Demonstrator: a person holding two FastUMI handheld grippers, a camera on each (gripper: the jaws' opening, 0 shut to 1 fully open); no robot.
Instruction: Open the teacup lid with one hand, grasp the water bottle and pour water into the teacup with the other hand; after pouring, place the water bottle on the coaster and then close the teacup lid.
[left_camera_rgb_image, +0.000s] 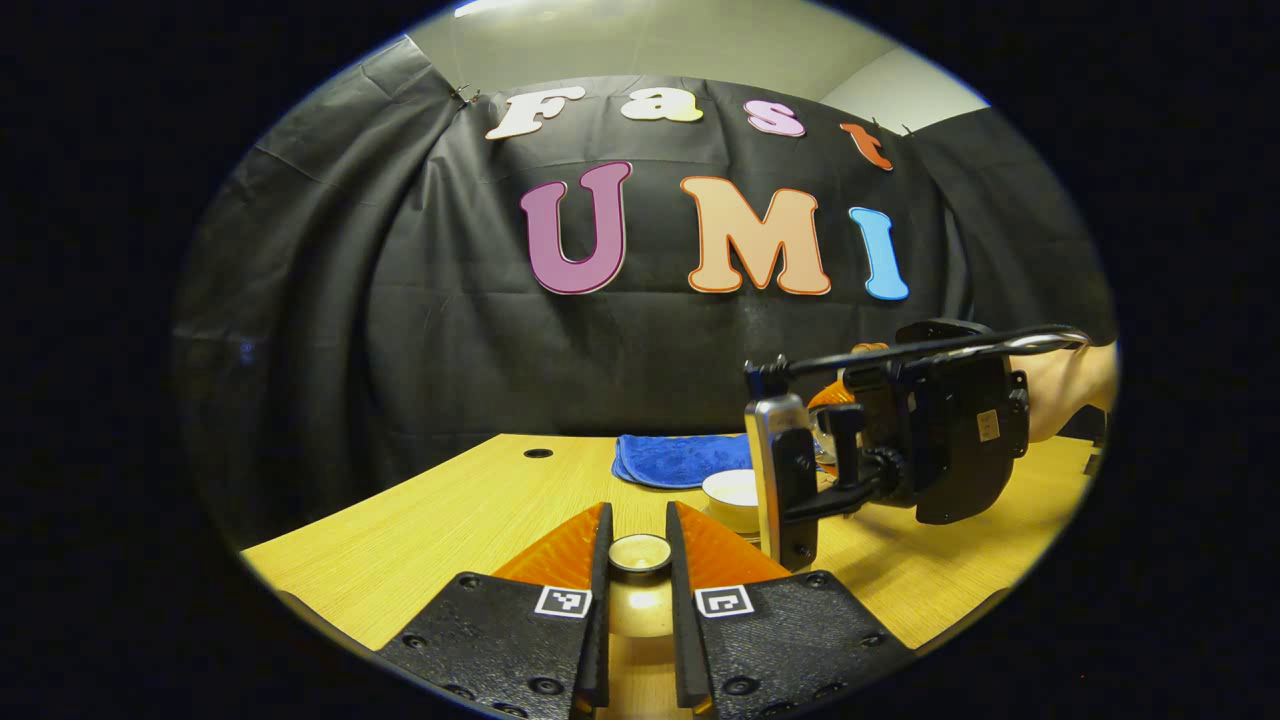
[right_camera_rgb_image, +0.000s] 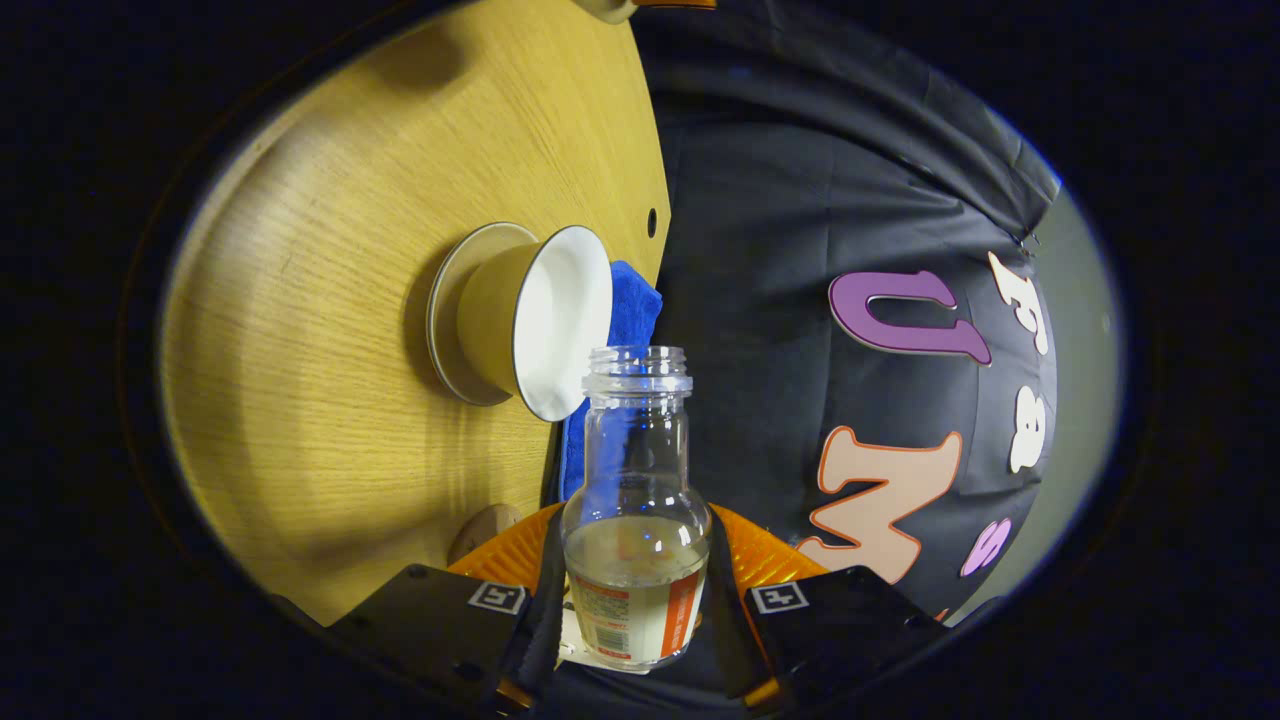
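Item one: the left gripper (left_camera_rgb_image: 638, 590), its black fingers with orange backs pinching a small round cream-coloured teacup lid (left_camera_rgb_image: 640, 553) by the knob, held above the pale wooden tabletop (left_camera_rgb_image: 440, 520) and clear of the cup. Item two: the right gripper (right_camera_rgb_image: 636, 610), its fingers pressed on the lower body of a clear glass water bottle (right_camera_rgb_image: 636, 520), uncapped, with an orange-and-white label and water in roughly its lower part. The right gripper view is rolled a quarter turn, so the bottle is judged to lie tipped toward horizontal, its open mouth just beside the rim of the teacup. Item three: a cream ceramic teacup with white interior (right_camera_rgb_image: 545, 320), standing open on its round matching saucer (right_camera_rgb_image: 445, 300); in the left gripper view the cup sits partly behind the right gripper. Item four: a folded blue cloth (left_camera_rgb_image: 680, 458), lying beyond the cup. A brown round disc (right_camera_rgb_image: 485, 530) near the right gripper may be the coaster; this cannot be confirmed. Step in hand, by judgement: the pour, lid already off. No stream can be made out. The next move calls for bringing the mouth over the bowl and tilting further.
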